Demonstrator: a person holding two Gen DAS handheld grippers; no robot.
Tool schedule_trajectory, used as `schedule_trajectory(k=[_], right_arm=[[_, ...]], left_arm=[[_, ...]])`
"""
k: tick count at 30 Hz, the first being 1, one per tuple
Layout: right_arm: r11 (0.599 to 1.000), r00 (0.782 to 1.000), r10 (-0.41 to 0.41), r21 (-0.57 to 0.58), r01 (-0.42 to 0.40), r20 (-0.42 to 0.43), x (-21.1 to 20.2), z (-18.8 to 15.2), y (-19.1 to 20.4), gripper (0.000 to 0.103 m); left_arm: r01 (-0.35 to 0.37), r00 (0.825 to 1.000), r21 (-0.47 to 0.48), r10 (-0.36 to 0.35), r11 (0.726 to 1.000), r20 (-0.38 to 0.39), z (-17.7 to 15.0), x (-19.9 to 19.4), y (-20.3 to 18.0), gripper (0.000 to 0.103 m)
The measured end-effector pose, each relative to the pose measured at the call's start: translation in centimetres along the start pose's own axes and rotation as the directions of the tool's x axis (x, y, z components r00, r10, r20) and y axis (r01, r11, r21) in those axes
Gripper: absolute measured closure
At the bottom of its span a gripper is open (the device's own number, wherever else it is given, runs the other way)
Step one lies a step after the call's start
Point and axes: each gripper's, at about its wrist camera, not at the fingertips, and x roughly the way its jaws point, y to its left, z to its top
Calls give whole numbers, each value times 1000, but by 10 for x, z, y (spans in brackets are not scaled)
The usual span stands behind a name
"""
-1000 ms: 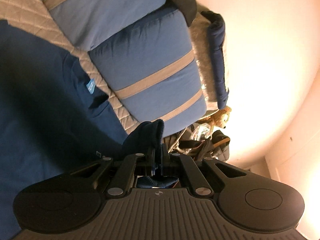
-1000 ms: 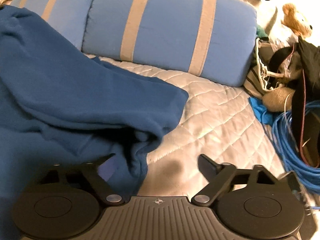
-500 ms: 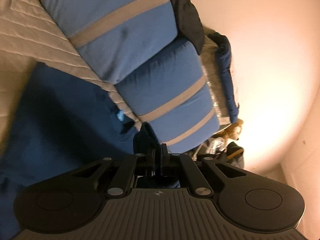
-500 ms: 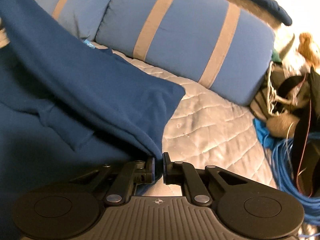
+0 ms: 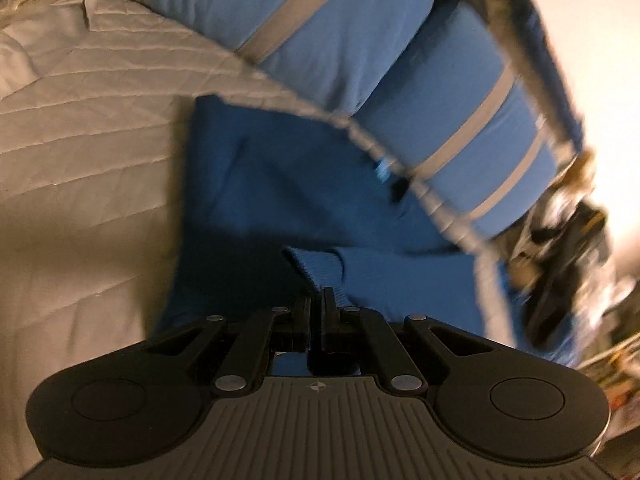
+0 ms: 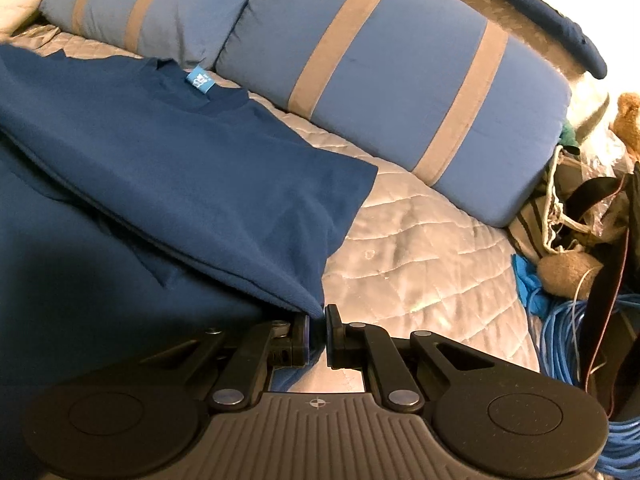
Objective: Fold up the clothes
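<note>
A dark blue T-shirt [image 6: 168,168] lies on a quilted beige bedspread [image 6: 420,248], collar and light blue neck label [image 6: 199,79] toward the pillows. My right gripper [image 6: 317,316] is shut on the shirt's edge at its lower right corner, low over the bedspread. In the left wrist view the same shirt [image 5: 256,184] lies spread below, blurred by motion. My left gripper [image 5: 317,296] is shut on a ribbed hem [image 5: 320,266] of the shirt and holds it above the rest of the cloth.
Two blue pillows with beige stripes [image 6: 380,80] lie along the head of the bed. At the right edge are a bag and clutter [image 6: 580,200], a coiled blue cable [image 6: 568,340] and a teddy bear [image 6: 628,116]. Bare bedspread [image 5: 80,160] lies left of the shirt.
My right gripper has closed on the shirt's corner and pulled it taut. My left gripper has swung with the hem so the shirt and bedspread now lie below it.
</note>
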Motion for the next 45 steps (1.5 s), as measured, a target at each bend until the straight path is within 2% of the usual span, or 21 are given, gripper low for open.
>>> schedule_trajectory(k=[3, 5, 7, 9, 12, 13, 16, 18, 20, 22, 24, 26, 27, 29, 34, 35, 37, 40, 45], right_arm=[[1000, 1000, 15, 0, -15, -2, 0, -1, -1, 92], [1000, 1000, 13, -4, -13, 1, -2, -2, -1, 85], [1000, 1000, 7, -13, -7, -4, -6, -4, -1, 69], [1000, 1000, -1, -22, 1, -9, -10, -6, -1, 43], [1000, 1000, 23, -6, -23, 14, -21, -8, -5, 38], [999, 999, 39, 7, -39, 28, -25, -7, -7, 38], [990, 991, 88, 99, -98, 102, -36, 2, -18, 28], [978, 988, 77, 180, -101, 133, -34, 11, -28, 24], [971, 991, 53, 225, -79, 120, -23, 15, -32, 24], [967, 997, 26, 250, -42, 70, -4, 16, -34, 24], [969, 1000, 7, 249, -7, 0, 17, 10, -33, 24], [965, 999, 0, 264, 11, -41, 31, 2, -34, 17], [958, 999, -7, 286, 17, -37, 31, 0, -36, 13], [951, 999, -20, 307, 28, -31, 24, 2, -37, 12], [953, 999, -27, 301, 13, 43, -10, 9, -41, 3], [954, 998, -21, 300, 2, 58, -18, 10, -42, 3], [954, 997, -6, 299, -19, 80, -33, 11, -45, 0], [953, 993, 15, 300, -50, 119, -57, 12, -50, 0], [946, 986, 33, 312, -84, 166, -95, 10, -59, 0]], left_arm=[[-98, 995, 82, 100, 992, -28, -9, 14, 0, 98], [-145, 988, 130, 150, 981, -27, -15, 21, -2, 97], [-176, 983, 178, 181, 968, -14, -19, 24, -6, 95], [-200, 979, 222, 205, 954, 0, -22, 25, -11, 94], [-222, 974, 256, 227, 941, 11, -24, 25, -14, 90], [-223, 974, 257, 227, 940, 13, -25, 25, -14, 86], [-223, 974, 255, 225, 941, 20, -25, 24, -14, 81], [-220, 975, 253, 220, 942, 28, -26, 23, -14, 77], [-224, 975, 253, 219, 941, 49, -29, 18, -15, 68], [-241, 970, 265, 227, 934, 83, -33, 10, -17, 53], [-279, 959, 293, 250, 915, 133, -38, 1, -19, 45], [-318, 945, 318, 271, 893, 183, -44, -9, -22, 45], [-337, 937, 330, 280, 882, 209, -47, -14, -24, 44], [-376, 919, 352, 296, 857, 259, -52, -24, -26, 43], [-513, 837, 446, 312, 734, 449, -79, -56, -52, 27], [-526, 827, 453, 310, 720, 468, -84, -61, -57, 26], [-536, 819, 458, 304, 709, 487, -91, -72, -64, 24], [-530, 818, 461, 285, 712, 501, -101, -86, -69, 22], [-469, 858, 480, 252, 741, 447, -112, -102, -68, 22]])
